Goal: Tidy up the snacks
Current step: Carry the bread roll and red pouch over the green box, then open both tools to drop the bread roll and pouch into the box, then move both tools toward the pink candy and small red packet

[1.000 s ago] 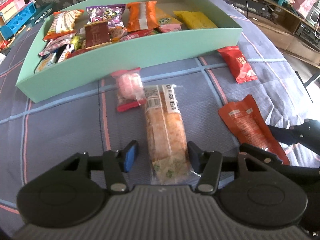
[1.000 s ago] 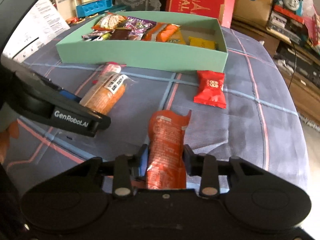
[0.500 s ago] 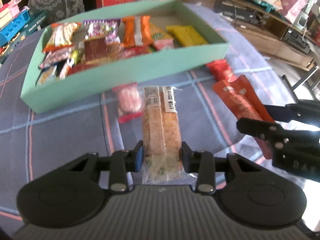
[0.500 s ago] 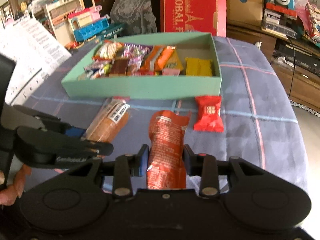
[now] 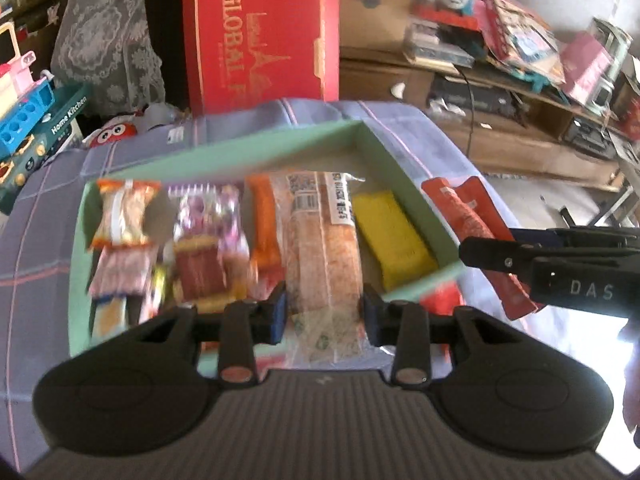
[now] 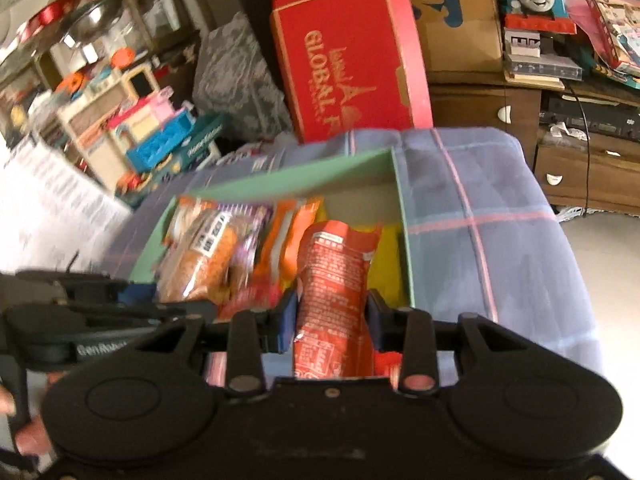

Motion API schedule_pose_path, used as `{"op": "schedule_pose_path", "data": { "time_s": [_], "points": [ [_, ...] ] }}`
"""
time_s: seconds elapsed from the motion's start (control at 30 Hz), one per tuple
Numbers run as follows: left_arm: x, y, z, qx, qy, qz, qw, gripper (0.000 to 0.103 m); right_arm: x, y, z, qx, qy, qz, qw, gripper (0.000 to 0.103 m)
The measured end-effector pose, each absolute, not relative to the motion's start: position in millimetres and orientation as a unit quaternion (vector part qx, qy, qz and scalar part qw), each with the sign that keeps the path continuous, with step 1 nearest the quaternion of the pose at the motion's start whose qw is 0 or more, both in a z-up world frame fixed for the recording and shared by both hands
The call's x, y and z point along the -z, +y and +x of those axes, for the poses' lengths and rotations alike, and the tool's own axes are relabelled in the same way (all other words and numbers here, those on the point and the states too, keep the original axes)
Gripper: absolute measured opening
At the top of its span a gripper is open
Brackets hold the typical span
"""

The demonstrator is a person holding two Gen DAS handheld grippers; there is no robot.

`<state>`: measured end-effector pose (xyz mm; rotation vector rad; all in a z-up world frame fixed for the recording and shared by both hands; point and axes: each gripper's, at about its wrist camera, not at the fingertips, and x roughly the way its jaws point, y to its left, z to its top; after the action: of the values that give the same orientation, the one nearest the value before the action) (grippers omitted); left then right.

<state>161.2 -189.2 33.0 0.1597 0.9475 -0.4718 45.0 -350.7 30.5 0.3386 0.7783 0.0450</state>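
**Snack lot: two packets held over the tray**

Table cover (image 5: 404,136): blue-grey cloth with pink and blue check lines, under everything listed.

Tray (image 5: 256,148): shallow mint-green box on the cloth, its left and middle filled with mixed snack packets, blurred in the left wrist view; a yellow packet (image 5: 390,236) lies flat near its right wall.

Red box (image 6: 344,64): stands upright beyond the far edge of the table.

Left gripper (image 5: 324,316): clenched on the near end of a bread roll packet (image 5: 324,240). Its jaws have just been closing, and the clear wrapper sits between the pads. The packet runs straight forward from the fingers, above the middle of the tray.

Right gripper (image 6: 331,318): grasping an orange packet (image 6: 334,276) at its lower half, pads against both sides. The packet stands forward from the fingers, over the tray's right end, above the yellow packet, just inside the right wall.

The two grippers are side by side, close together.
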Motion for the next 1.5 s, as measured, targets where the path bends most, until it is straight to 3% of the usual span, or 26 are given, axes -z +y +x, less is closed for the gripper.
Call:
{"op": "schedule_pose_path", "data": {
  "time_s": [0.53,0.57,0.6,0.63,0.7,0.73,0.97,1.03,1.5],
  "points": [
    [21,-263,301,0.207,0.488,0.045,0.847,0.036,-1,-388,227,-0.023,0.421,0.216,0.881,0.038],
    [24,-265,306,0.205,0.489,0.043,0.847,0.038,1,-390,232,-0.028,0.424,0.222,0.878,0.041],
    [25,-265,310,0.202,0.488,0.043,0.848,0.048,3,-391,235,-0.026,0.425,0.228,0.876,0.046],
    [27,-266,314,0.194,0.485,0.044,0.852,0.056,2,-390,234,-0.023,0.421,0.232,0.877,0.062],
    [25,-264,318,0.177,0.473,0.048,0.862,0.085,-1,-391,236,-0.02,0.403,0.23,0.886,0.084],
    [23,-263,319,0.17,0.467,0.048,0.866,0.088,-3,-391,234,-0.02,0.394,0.227,0.89,0.089],
    [15,-254,309,0.164,0.465,0.048,0.868,0.1,-2,-389,218,-0.014,0.39,0.216,0.895,0.093],
    [13,-252,300,0.163,0.466,0.051,0.868,0.101,-3,-387,209,-0.013,0.391,0.213,0.895,0.103],
    [-4,-184,206,0.161,0.465,0.035,0.87,0.103,-24,-370,112,-0.017,0.387,0.215,0.897,0.103]
  ]
}}
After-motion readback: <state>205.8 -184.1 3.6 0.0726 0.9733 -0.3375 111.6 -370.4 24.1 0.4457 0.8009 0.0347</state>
